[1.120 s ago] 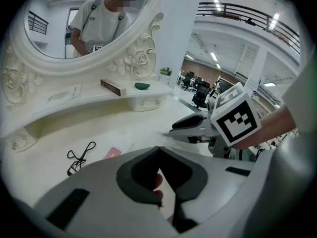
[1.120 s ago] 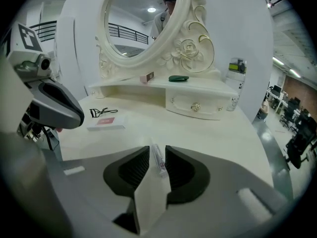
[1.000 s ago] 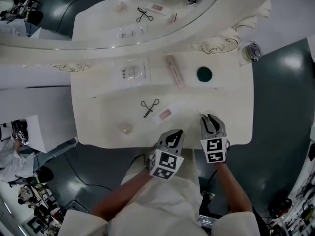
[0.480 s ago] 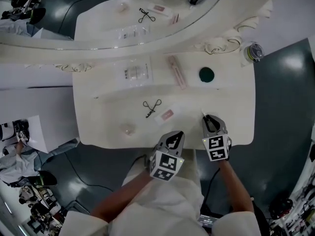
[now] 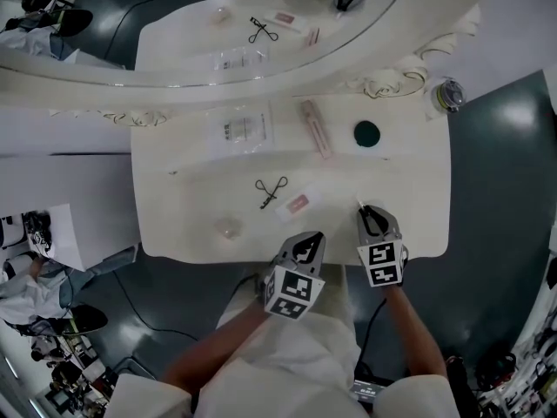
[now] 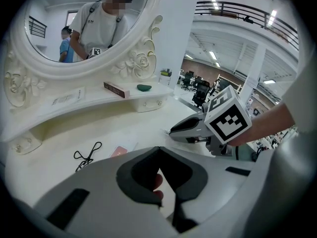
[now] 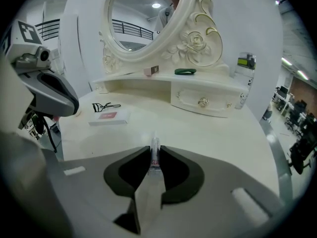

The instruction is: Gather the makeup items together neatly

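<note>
Barely begun: the eyelash curler and pink packet lie near each other, while the long box and green compact sit well apart on the shelf. The right gripper is clamped on a thin tube over the table; the left gripper is closed and empty

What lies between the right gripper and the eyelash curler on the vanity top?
A flat white packet with a pink label, right beside the eyelash curler; the rest of the stretch to the right gripper is bare. The head view shows it.
</note>
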### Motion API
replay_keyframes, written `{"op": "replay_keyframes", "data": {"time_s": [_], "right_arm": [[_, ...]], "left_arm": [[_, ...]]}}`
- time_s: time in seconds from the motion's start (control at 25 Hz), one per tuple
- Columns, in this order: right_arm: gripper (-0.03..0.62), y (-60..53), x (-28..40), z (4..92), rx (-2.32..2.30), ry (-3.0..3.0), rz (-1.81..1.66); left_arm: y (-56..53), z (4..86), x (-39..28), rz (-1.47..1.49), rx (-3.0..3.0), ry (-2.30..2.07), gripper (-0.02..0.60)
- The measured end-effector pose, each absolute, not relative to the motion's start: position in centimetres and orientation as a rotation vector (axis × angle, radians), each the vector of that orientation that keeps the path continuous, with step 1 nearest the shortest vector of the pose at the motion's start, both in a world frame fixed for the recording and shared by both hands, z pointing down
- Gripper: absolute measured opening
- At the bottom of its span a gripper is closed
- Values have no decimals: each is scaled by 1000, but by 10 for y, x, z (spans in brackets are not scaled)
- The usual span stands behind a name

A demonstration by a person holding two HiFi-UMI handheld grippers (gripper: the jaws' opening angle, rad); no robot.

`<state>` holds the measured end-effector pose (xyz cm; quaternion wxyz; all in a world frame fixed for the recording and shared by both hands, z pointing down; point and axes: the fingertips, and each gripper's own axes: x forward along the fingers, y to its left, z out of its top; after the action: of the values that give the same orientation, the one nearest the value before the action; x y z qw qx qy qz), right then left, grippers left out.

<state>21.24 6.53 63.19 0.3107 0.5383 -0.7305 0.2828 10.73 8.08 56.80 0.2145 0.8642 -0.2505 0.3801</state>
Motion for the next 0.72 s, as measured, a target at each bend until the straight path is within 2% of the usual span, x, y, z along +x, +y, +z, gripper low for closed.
{"op": "replay_keyframes", "data": {"time_s": [0.72], "right_arm": [[61,74,228,614,1653,-1846,791]], "left_arm": [[83,567,107,1027,2379,-698,2]]}}
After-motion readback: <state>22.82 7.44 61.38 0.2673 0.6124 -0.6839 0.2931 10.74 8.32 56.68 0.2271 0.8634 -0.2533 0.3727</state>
